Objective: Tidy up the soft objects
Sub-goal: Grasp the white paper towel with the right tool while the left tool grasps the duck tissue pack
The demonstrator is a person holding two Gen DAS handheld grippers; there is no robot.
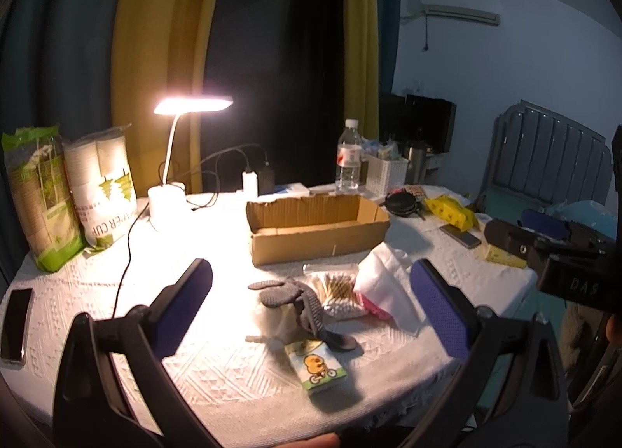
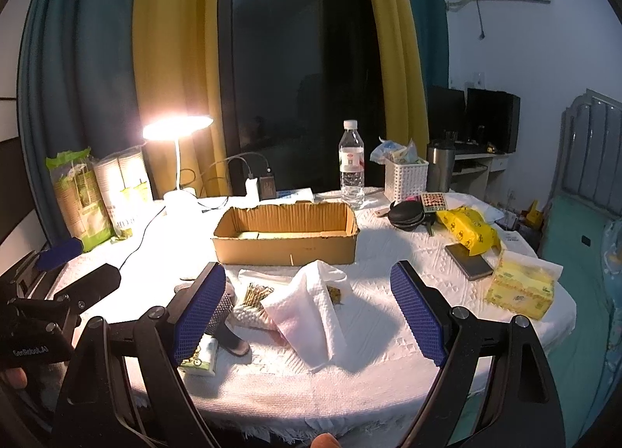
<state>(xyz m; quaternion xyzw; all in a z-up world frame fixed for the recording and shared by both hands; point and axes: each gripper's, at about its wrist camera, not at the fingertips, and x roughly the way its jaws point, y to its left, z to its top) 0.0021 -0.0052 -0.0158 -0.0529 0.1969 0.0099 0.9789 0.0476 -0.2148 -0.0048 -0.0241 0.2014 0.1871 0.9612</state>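
Note:
A pile of soft things lies near the table's front edge: a grey knitted glove [image 1: 303, 302], a bag of cotton swabs [image 1: 336, 294], a white folded cloth [image 1: 383, 286] [image 2: 311, 312], and a tissue pack with a duck print [image 1: 315, 366]. An open cardboard box [image 1: 317, 224] [image 2: 285, 234] stands behind them, and nothing shows inside it. My left gripper [image 1: 311, 310] is open and empty, above the glove. My right gripper [image 2: 311, 316] is open and empty, above the white cloth. Its body shows at the right of the left wrist view [image 1: 544, 250].
A lit desk lamp [image 1: 171, 191] and its cable stand at the back left, beside two bags of paper cups [image 1: 105, 191]. A water bottle [image 2: 352, 164], white basket [image 2: 406, 178], yellow packs [image 2: 468, 230], phone [image 2: 468, 261] and tissue box [image 2: 521, 286] crowd the right. Another phone [image 1: 15, 325] lies far left.

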